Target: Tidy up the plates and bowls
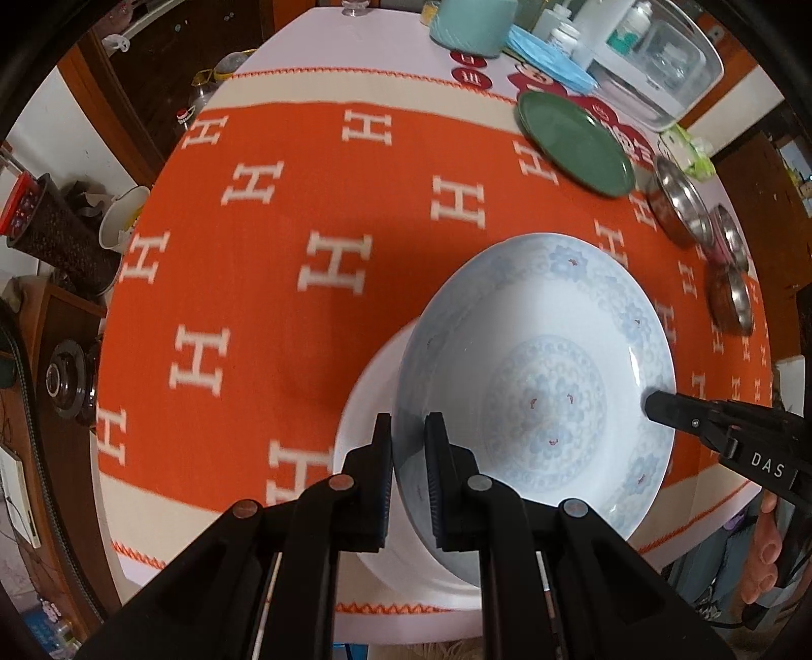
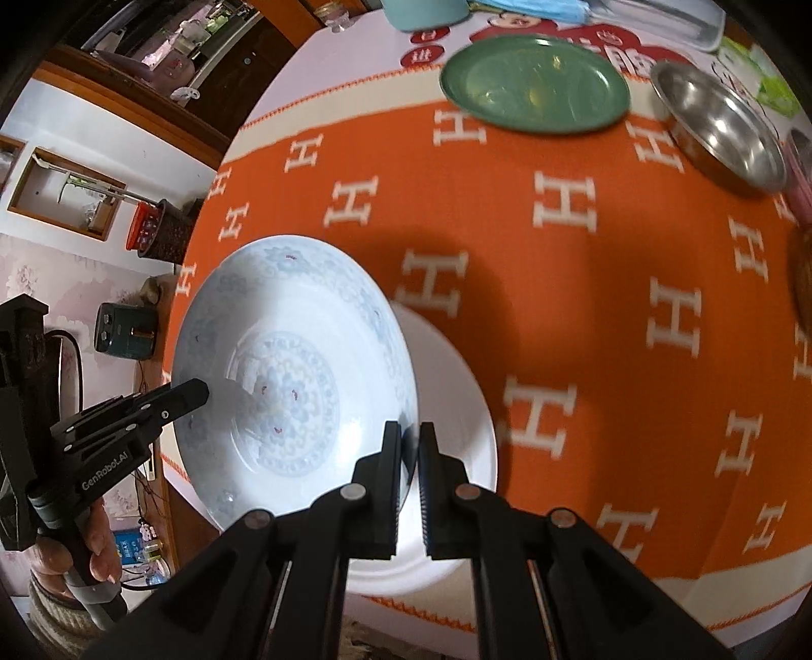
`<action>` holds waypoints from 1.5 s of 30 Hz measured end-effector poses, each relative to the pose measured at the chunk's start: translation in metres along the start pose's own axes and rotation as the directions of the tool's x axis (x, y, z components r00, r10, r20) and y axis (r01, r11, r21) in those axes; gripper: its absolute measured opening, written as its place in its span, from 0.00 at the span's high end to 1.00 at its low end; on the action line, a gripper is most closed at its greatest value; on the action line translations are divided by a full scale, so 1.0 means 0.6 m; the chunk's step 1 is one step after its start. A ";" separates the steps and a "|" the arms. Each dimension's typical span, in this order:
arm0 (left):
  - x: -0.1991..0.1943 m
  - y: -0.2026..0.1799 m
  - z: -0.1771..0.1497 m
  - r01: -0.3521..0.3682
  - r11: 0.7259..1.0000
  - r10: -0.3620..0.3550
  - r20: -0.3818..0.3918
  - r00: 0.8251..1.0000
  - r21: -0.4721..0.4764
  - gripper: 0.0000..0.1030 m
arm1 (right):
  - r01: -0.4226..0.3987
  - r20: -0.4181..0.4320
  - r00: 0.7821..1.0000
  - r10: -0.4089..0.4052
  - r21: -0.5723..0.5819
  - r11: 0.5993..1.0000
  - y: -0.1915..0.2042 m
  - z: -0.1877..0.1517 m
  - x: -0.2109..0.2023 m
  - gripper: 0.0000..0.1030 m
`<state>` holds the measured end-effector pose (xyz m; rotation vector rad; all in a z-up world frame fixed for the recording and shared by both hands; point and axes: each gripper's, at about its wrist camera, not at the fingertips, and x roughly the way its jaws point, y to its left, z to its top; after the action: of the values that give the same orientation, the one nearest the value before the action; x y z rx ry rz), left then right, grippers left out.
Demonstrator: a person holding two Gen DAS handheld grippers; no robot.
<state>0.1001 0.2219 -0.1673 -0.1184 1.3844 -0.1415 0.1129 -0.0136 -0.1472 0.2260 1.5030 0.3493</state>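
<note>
1. The white plate point(image 1: 365, 406) is largely covered by the patterned bowl point(image 1: 533, 365); only its left and lower edge is seen.
2. Whether the bowl touches the plate cannot be told.
3. The bowl rim is concealed between the pads of the left gripper point(image 1: 408, 431) and of the right gripper point(image 2: 409, 436).
4. The steel dishes point(image 1: 731, 254) at the right are compressed by lens distortion; their number cannot be told.
5. The clear container point(image 2: 660, 15) is cut off by the top edge.
6. The cloth lettering point(image 2: 563, 203) is blurred.
</note>
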 end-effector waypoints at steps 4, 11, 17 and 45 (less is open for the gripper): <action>0.025 0.002 -0.029 -0.005 1.000 0.005 -0.033 0.999 -0.001 0.90 | 0.029 -0.006 1.000 -0.029 -0.005 1.000 0.000 -0.027 0.018 0.94; 0.057 0.010 -0.053 -0.023 1.000 0.024 -0.061 0.998 0.008 0.90 | 0.033 -0.037 0.999 -0.032 0.016 0.999 -0.009 -0.052 0.056 0.94; 0.075 0.009 -0.059 -0.029 0.999 0.030 -0.074 0.997 0.017 0.90 | 0.039 -0.043 0.998 -0.038 0.023 0.999 -0.015 -0.057 0.068 0.94; 0.025 -0.016 -0.058 -0.084 0.994 0.081 0.045 0.996 0.070 0.36 | 0.069 -0.052 0.996 -0.071 -0.046 0.997 0.014 -0.059 0.056 0.68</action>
<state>0.0682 0.2102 -0.1864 -0.0046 1.3384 -0.1191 0.0782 0.0042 -0.1778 0.1294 1.5506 0.3340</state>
